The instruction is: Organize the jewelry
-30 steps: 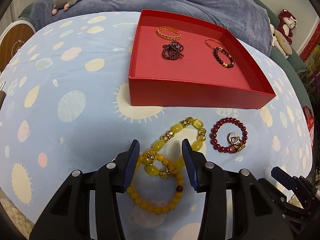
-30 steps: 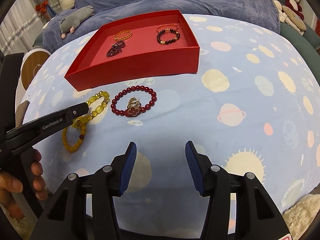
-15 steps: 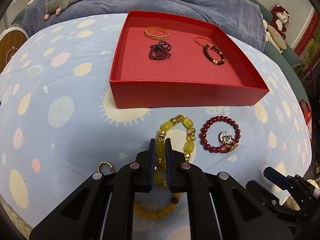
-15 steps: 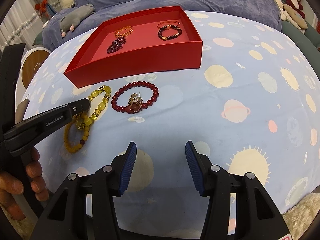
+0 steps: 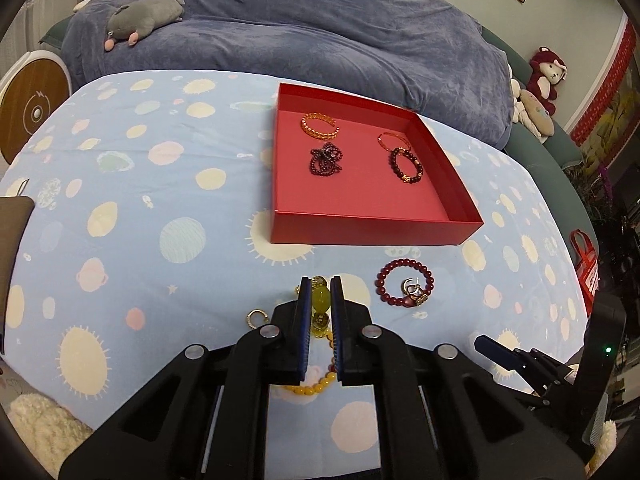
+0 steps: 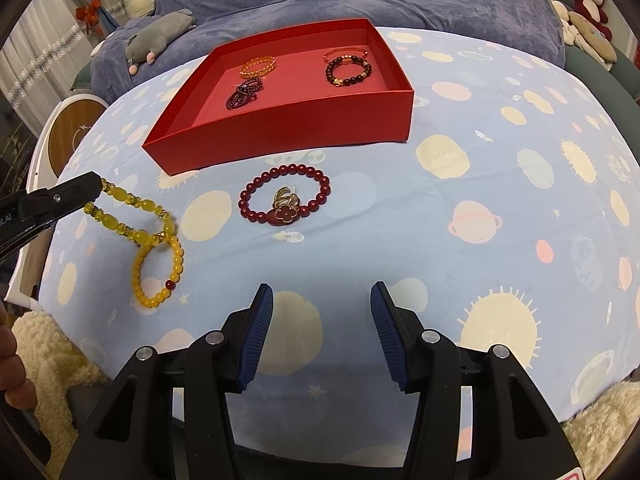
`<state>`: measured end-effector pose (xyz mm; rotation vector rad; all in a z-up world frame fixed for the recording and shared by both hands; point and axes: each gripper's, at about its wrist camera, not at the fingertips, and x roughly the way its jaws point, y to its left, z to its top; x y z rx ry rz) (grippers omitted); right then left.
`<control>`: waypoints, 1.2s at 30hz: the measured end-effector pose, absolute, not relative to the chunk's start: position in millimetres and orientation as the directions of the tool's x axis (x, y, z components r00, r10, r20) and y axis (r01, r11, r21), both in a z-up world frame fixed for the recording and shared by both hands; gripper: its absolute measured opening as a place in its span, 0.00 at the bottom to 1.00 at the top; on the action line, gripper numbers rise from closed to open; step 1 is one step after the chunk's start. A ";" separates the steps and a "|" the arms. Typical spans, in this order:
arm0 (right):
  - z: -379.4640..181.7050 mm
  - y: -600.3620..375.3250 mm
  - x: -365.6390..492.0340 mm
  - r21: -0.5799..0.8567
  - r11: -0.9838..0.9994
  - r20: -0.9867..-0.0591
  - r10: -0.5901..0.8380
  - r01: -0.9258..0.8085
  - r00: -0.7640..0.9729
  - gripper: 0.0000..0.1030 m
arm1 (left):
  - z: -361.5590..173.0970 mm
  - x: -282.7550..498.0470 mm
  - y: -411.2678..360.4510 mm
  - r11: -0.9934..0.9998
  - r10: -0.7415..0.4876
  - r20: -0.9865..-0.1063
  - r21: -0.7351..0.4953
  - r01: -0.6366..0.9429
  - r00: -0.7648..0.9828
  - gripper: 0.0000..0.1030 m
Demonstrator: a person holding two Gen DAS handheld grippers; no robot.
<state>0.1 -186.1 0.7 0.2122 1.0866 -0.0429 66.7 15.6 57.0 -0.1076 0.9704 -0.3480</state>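
The left gripper (image 5: 320, 292) is closed on the yellow faceted-bead bracelet (image 6: 132, 216), its blue pads pinching one large yellow-green bead near their tips; in the right wrist view that bracelet hangs from the gripper's black tip toward the bed's near left edge, its far end touching a yellow round-bead bracelet (image 6: 158, 274) that lies flat on the blue planet-print bedsheet (image 6: 480, 208); whether the two are hooked together or only overlapping I cannot tell. The right gripper (image 6: 322, 334) stands wide open and holds nothing, hovering over the sheet's near edge, well apart from any jewelry.

A red bead bracelet (image 6: 285, 196) lies on the sheet just in front of the red tray (image 6: 288, 124), ringed around a gold earring (image 6: 285, 199) and a dark red clover charm; a small gold hoop (image 5: 256, 317) rests on the sheet just left of the left gripper.

Inside the tray, toward its far wall, sit a gold chain bangle (image 5: 320, 125) at the left with a tangled dark garnet strand (image 5: 326, 159) just in front of it, and at the right a thin orange bangle (image 5: 394, 140) touching a dark bead bracelet (image 5: 406, 165).

A grey plush mole (image 5: 144, 16) lies on the purple blanket (image 5: 340, 40) beyond the sheet's far edge.
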 end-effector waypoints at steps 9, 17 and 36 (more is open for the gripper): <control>1.6 -147.1 5.5 0.180 0.982 -0.878 0.137 0.051 0.458 0.48 | 53.3 62.2 59.5 0.963 -0.268 -0.798 -0.215 0.161 0.540 0.09; -9.1 -98.6 24.3 0.196 0.980 -0.884 0.194 -0.038 0.425 0.46 | 37.4 60.9 81.9 0.969 -0.247 -0.816 -0.223 0.109 0.523 0.09; -18.7 -82.1 37.6 0.105 0.988 -0.895 0.143 -0.113 0.423 0.07 | 18.1 61.0 82.0 0.970 -0.241 -0.841 -0.221 0.099 0.484 0.09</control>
